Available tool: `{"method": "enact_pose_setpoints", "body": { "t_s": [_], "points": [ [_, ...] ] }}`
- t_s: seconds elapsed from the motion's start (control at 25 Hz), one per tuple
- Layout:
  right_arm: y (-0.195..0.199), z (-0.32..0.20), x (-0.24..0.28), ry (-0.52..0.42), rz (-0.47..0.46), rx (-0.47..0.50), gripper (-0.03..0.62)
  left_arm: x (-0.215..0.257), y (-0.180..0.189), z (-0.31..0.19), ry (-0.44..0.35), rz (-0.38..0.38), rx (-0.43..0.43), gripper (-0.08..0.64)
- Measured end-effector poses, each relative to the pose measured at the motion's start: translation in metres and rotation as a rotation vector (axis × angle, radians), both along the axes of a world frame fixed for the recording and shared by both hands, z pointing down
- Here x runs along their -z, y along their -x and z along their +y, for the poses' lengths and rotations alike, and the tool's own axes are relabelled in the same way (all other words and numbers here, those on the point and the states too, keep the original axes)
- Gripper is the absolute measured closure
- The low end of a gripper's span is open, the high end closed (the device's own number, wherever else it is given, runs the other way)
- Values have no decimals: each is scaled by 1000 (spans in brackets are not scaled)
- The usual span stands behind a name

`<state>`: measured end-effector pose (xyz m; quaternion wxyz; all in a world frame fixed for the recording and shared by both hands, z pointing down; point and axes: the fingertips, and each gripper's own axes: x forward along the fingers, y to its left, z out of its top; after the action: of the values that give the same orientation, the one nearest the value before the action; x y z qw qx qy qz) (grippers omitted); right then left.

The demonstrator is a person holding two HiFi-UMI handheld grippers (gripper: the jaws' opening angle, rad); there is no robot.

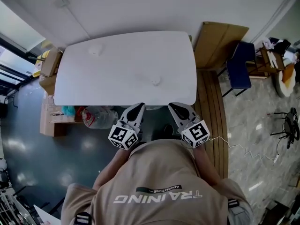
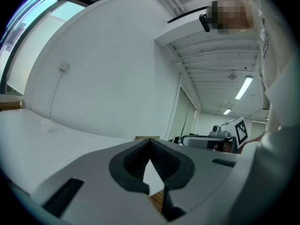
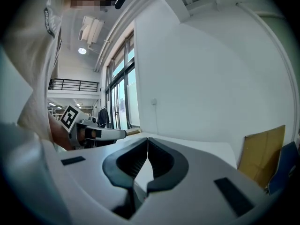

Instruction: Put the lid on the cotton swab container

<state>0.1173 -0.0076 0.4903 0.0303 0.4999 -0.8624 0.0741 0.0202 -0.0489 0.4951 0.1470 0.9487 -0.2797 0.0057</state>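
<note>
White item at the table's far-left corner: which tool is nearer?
Left. The left tool is off the table's near edge, diagonally across from the white item; the right tool is beside it, farther right.

I count: 1 white table [image 1: 117,74]; 2 small white objects on it, far-left object [image 1: 95,50] and near-right object [image 1: 155,80]; 2 grippers, left gripper [image 1: 139,107], right gripper [image 1: 172,107]; 1 blue chair [image 1: 239,71], 1 cardboard sheet [image 1: 218,43], far right.
</note>
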Motion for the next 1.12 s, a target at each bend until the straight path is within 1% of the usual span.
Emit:
{"method": "enact_pose_setpoints", "body": {
  "t_s": [0.2,0.36,0.52,0.68,0.8,0.92,1.04,1.12],
  "points": [
    [-17,-18,-10,19,-2,37,574,0,-16,-17,-1,-19,37,548],
    [-28,-32,-17,54,-16,36,574,-6,-24,-23,17,-40,58,548],
    [-27,-48,-16,63,-13,52,574,-10,-25,-35,32,-48,72,548],
    [-27,-62,-21,70,-1,70,574,-12,-32,-52,20,-41,71,548],
    [-23,-71,-21,71,23,69,574,-13,-27,-65,8,-28,74,548],
    [-22,-85,-18,66,31,37,574,-15,-24,-80,-9,-40,54,548],
    [-19,-103,-9,56,41,7,574,-12,-21,-97,-11,-30,19,548],
    [-15,-118,-4,52,30,-13,574,-9,-18,-110,-20,-33,2,548]
  ]
}}
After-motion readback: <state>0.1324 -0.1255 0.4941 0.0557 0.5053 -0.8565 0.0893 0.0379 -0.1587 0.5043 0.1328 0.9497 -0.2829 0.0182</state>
